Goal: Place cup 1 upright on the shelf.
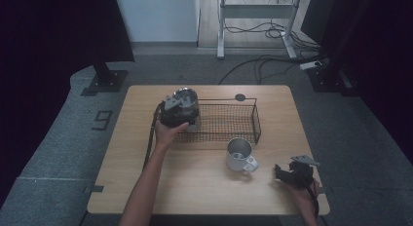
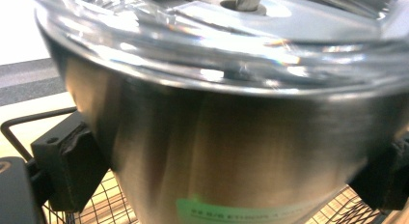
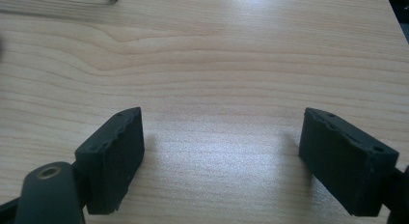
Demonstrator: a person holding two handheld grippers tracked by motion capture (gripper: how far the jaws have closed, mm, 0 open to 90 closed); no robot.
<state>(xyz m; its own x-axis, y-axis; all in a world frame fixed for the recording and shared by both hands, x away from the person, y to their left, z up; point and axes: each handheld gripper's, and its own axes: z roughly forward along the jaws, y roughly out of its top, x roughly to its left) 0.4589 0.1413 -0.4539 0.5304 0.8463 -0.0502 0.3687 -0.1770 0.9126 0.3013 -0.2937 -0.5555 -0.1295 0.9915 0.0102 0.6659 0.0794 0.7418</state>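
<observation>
My left gripper (image 1: pixel 184 111) is shut on a steel tumbler (image 1: pixel 185 98) with a clear lid, held upright over the left end of a black wire basket (image 1: pixel 256 120). In the left gripper view the tumbler (image 2: pixel 231 137) stands close up, with a black pad (image 2: pixel 72 166) pressed on each side and the basket's mesh (image 2: pixel 103 209) just below. A white mug (image 1: pixel 239 155) stands on the table in front of the basket. My right gripper (image 1: pixel 281 171) rests low at the table's near right corner; its jaws (image 3: pixel 236 156) stand wide apart over bare wood.
The wooden table (image 1: pixel 195 184) has bare room at its near left and near middle. A small dark round disc (image 1: pixel 240 97) lies behind the basket. Cables and desk legs (image 1: pixel 221 36) are on the floor beyond the table.
</observation>
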